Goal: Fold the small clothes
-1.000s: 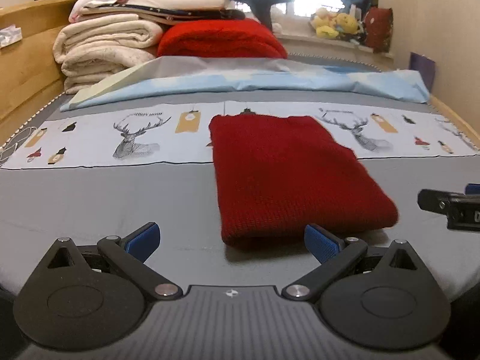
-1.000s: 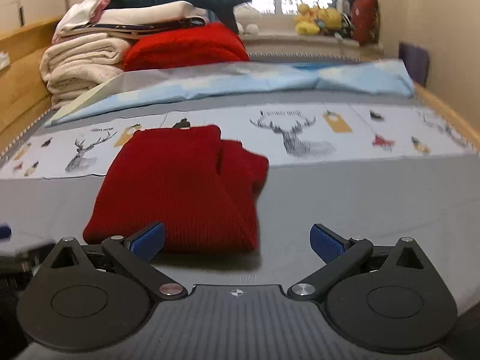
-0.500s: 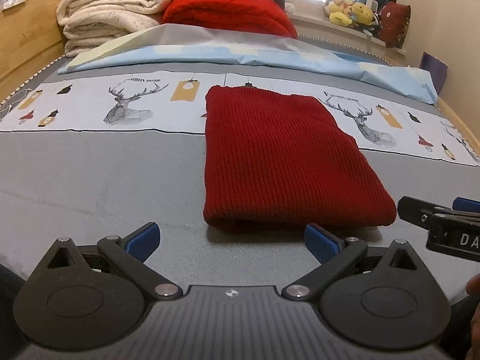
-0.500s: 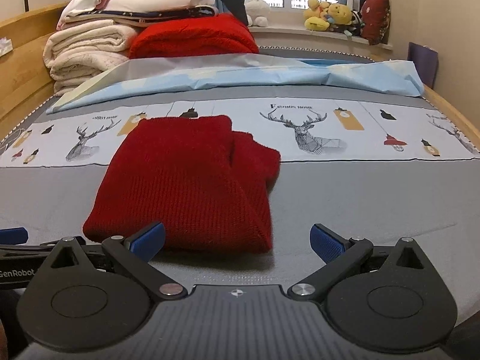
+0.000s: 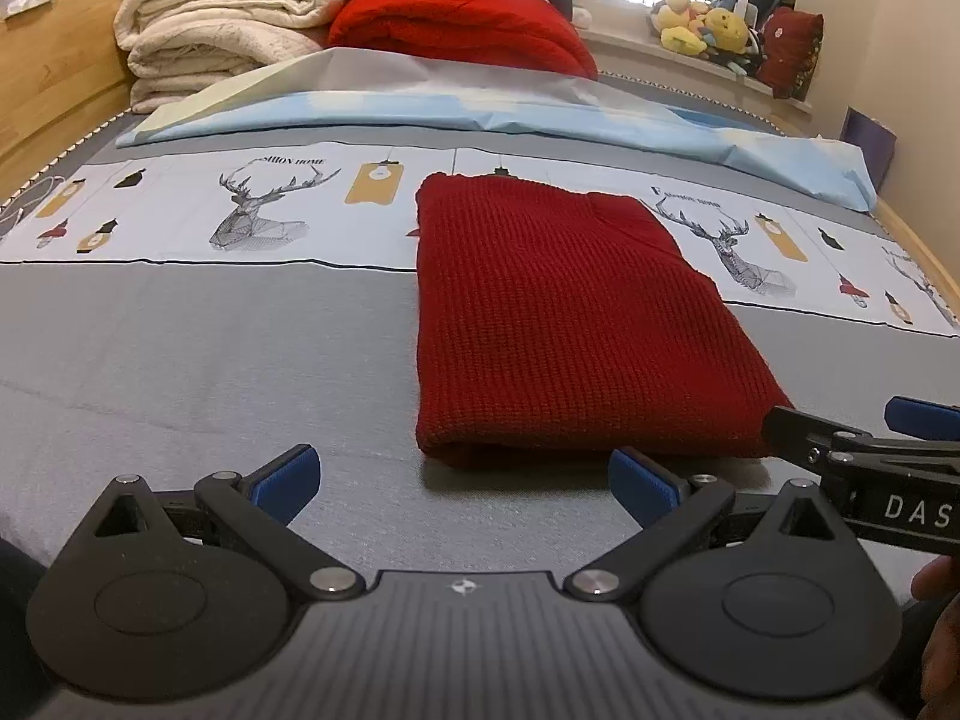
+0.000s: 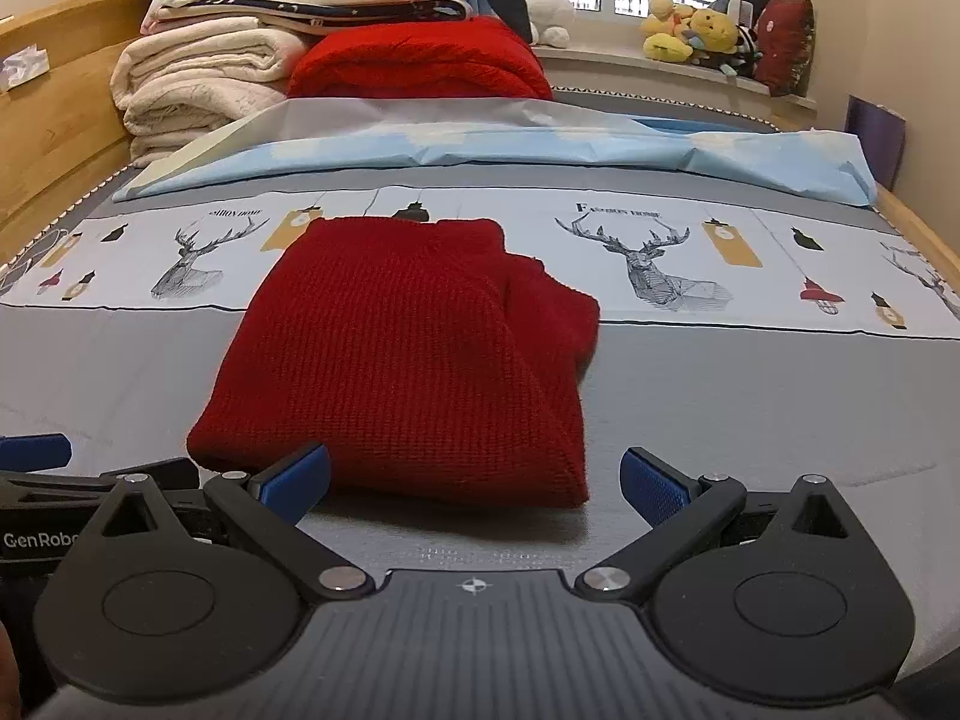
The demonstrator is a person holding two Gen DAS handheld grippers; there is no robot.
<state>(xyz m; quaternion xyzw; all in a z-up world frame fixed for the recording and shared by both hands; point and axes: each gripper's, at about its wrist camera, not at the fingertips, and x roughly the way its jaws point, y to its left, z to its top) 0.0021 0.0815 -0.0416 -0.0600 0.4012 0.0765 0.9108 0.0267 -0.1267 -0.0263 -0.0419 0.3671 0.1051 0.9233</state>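
A red knit sweater lies folded into a rectangle on the grey bed sheet; it also shows in the right wrist view, with a folded flap at its right side. My left gripper is open and empty, just short of the sweater's near edge. My right gripper is open and empty, its left fingertip at the sweater's near edge. The right gripper also shows at the right edge of the left wrist view, beside the sweater's near right corner.
A band of deer-print sheet crosses the bed behind the sweater. A light blue quilt, folded cream blankets and a red blanket are stacked at the back. Wooden bed rails run along both sides. Plush toys sit on the windowsill.
Both grippers have tilted down and come closer to the sweater's near edge. The right gripper has moved further into the left wrist view. The sweater has not moved.
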